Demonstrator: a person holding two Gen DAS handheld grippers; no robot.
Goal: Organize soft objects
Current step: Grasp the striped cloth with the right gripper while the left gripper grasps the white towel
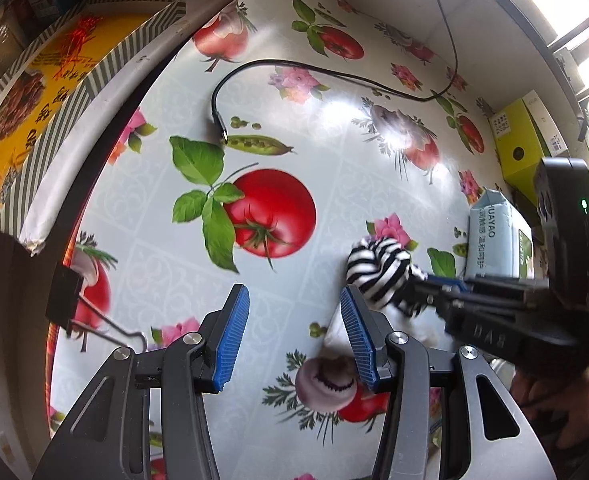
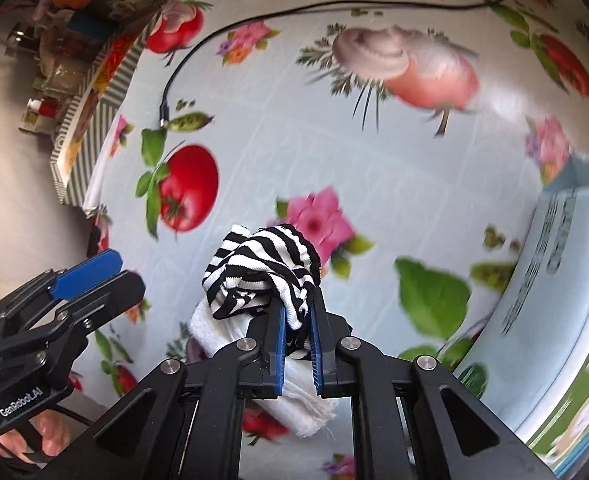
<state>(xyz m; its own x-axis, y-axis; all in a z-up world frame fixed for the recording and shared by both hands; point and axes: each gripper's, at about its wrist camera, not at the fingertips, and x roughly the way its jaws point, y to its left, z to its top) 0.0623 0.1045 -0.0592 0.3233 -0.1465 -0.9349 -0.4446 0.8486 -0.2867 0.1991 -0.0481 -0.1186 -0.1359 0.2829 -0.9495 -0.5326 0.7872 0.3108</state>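
A glossy tablecloth (image 1: 334, 208) printed with tomatoes, flowers and peas is spread across both views, sunlit from a barred window (image 1: 566, 12) at the upper right. A pale blue packet (image 2: 566, 280) is seen at the right, a black cable (image 1: 294, 68) across the top. The striped cloth (image 2: 270, 272) is pinched in the right gripper (image 2: 296, 344) — low centre, above a white towel (image 2: 254, 356). The left gripper (image 1: 294, 336) is held wide, nothing between its jaws.

Both wrist views look down, close over the counter (image 1: 294, 120) (fruit-print cover), sharing the black cable (image 1: 286, 65) at upper frame.
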